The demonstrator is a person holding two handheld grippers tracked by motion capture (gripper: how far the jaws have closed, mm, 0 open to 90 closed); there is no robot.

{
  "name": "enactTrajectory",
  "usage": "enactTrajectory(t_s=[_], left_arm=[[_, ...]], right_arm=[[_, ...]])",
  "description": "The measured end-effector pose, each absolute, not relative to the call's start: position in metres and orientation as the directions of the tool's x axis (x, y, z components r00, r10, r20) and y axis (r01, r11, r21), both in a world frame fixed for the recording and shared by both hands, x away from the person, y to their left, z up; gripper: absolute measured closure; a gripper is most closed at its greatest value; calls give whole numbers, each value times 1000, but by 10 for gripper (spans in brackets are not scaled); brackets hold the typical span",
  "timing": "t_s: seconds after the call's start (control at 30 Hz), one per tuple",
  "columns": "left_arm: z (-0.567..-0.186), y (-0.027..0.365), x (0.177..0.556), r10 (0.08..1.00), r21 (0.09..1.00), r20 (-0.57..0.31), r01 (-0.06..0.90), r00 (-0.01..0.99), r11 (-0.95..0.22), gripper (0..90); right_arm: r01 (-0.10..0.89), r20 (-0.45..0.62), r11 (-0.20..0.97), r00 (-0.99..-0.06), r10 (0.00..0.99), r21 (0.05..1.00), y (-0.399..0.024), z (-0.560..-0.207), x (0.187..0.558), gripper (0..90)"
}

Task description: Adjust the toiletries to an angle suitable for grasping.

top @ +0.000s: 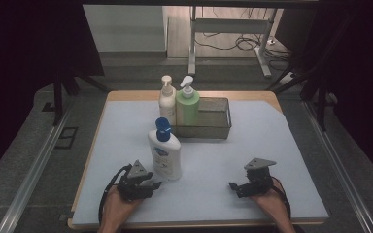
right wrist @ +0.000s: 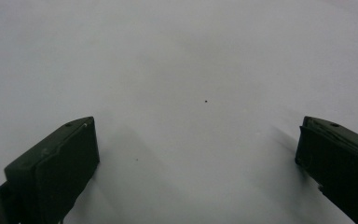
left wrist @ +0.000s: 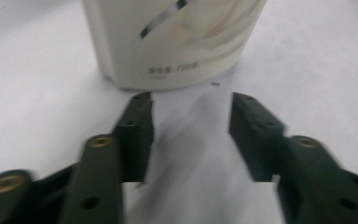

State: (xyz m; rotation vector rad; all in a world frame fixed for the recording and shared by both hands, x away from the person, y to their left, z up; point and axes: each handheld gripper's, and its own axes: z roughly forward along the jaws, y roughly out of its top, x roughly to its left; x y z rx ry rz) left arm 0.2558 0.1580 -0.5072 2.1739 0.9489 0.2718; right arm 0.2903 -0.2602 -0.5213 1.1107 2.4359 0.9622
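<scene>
Watching risk: we judged L gripper (left wrist: 191, 135), jaws apart w/ nothing between, could tip the white bottle (top: 165, 154) just ahead.
R gripper (right wrist: 196, 158): wide open, idle.

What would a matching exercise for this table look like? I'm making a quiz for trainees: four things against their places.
Things:
1. white bottle with blue cap
2. green pump bottle
3. cream pump bottle
4. right gripper

Places:
A. inside the wire basket's left end
B. near right, over bare sheet
C. outside the basket's left wall
D. upright just ahead of the left gripper

Pairs: 1-D, 2-A, 3-C, 4-B
</scene>
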Motion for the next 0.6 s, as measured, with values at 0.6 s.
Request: enactTrajectory(t_s=[0.6], left_arm=[[-518,187,256,791,700,-53,588,609,-406,125]], right_arm=[[550,36,462,-669,742,696,-264,-516,288,0]])
